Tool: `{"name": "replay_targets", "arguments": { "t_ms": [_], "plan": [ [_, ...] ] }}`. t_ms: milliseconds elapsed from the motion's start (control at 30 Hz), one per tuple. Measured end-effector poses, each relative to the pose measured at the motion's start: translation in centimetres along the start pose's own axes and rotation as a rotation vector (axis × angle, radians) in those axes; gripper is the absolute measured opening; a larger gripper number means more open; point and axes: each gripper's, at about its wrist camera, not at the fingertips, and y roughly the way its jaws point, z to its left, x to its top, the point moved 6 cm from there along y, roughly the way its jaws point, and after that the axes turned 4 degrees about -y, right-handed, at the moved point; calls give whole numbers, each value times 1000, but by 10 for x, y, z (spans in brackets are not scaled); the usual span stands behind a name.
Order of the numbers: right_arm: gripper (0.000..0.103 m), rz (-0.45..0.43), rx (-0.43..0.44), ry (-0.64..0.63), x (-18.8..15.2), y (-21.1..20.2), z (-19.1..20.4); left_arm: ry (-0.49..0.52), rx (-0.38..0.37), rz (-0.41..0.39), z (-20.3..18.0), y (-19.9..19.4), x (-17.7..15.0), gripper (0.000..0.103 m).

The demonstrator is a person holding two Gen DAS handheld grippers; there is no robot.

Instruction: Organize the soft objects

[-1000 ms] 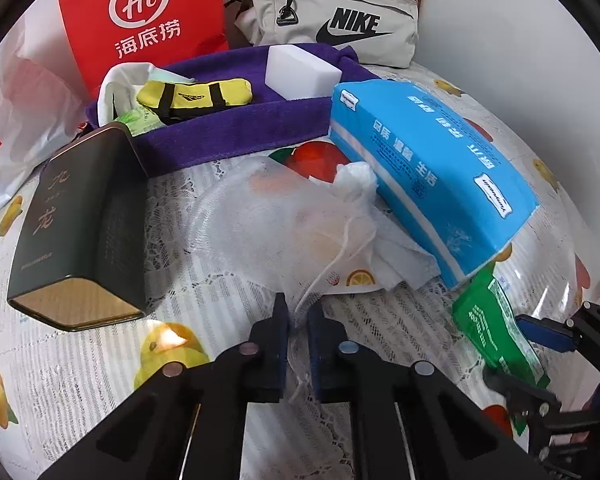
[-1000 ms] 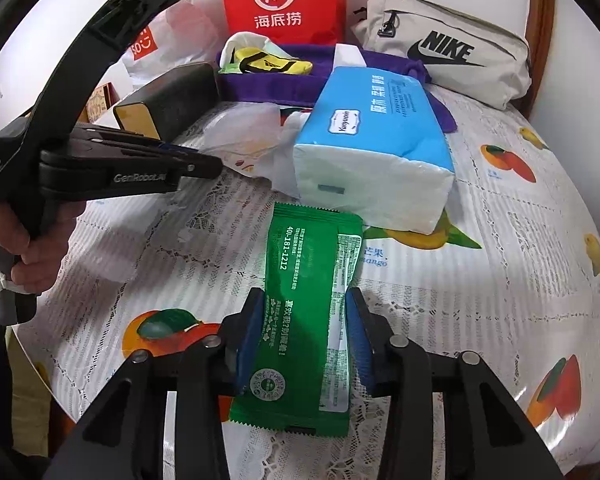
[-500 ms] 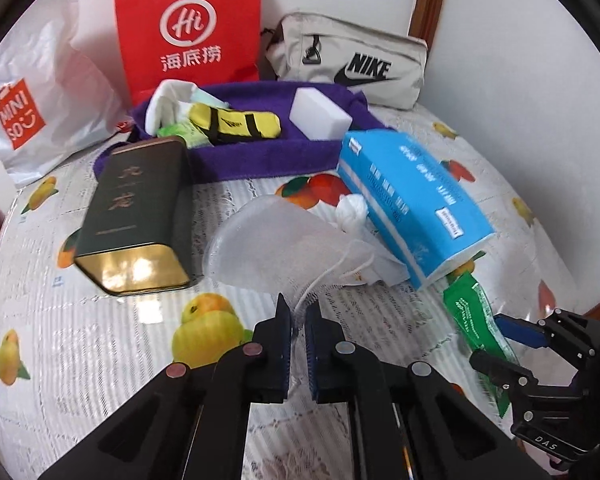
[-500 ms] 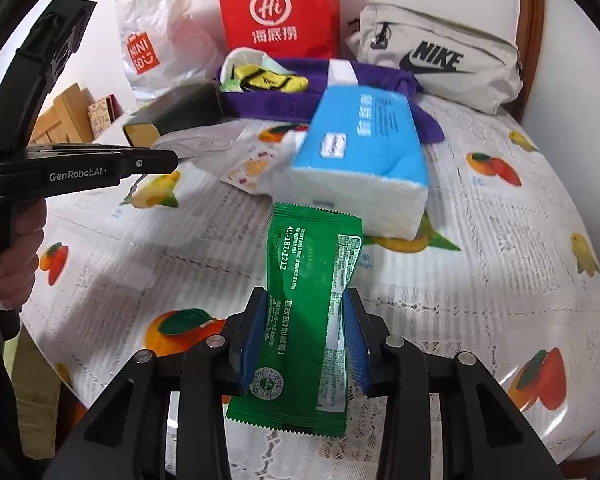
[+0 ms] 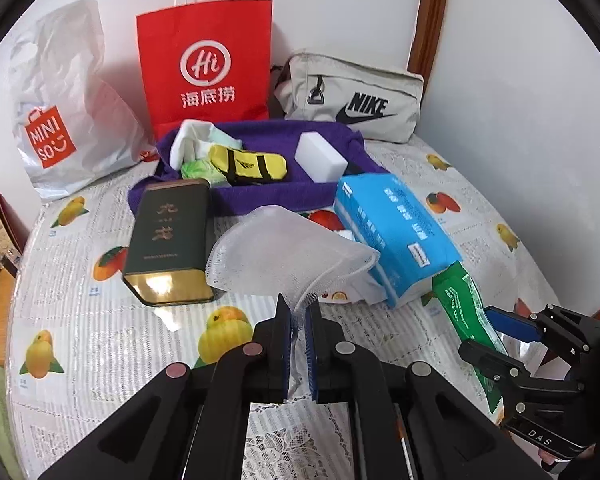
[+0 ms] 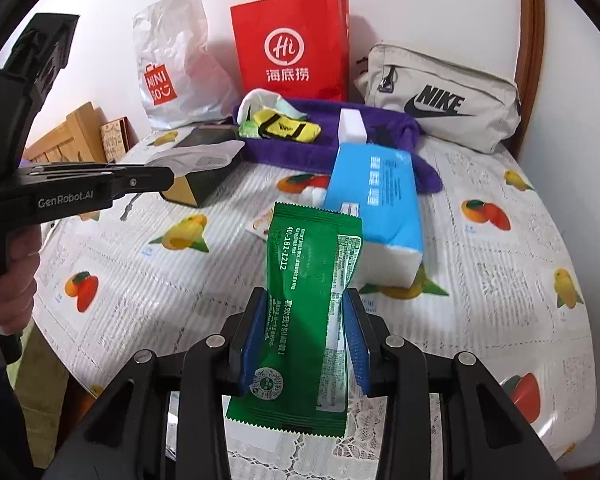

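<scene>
My left gripper (image 5: 299, 312) is shut on the edge of a white mesh bag (image 5: 284, 248), which hangs lifted above the table. In the right wrist view the same mesh bag (image 6: 198, 158) sticks out past the left gripper (image 6: 168, 176) at the left. My right gripper (image 6: 306, 304) is shut on a green wipes packet (image 6: 310, 304), raised off the table; the green packet (image 5: 466, 308) also shows at the right of the left wrist view. A purple towel (image 5: 260, 194) at the back holds a yellow pouch (image 5: 248, 164), a white sponge block (image 5: 320, 158) and white cloth.
A blue tissue pack (image 5: 396, 232) lies mid-table on crumpled tissue. A dark tea tin (image 5: 168, 240) lies left of it. At the back stand a red paper bag (image 5: 206, 64), a white Miniso bag (image 5: 64, 112) and a grey Nike pouch (image 5: 352, 96). A hand (image 6: 8, 280) grips the left handle.
Both grippers have risen. The mesh bag has lifted off the table with the left gripper, and the green packet has come up off the table in the right gripper.
</scene>
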Motion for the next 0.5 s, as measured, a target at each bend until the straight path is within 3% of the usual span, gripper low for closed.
{"name": "replay_targets", "arguments": {
  "t_ms": [500],
  "plan": [
    [38,-65,-27,11,42,-24,-15,-61,57,-51,10,-37,24,7]
  ]
}}
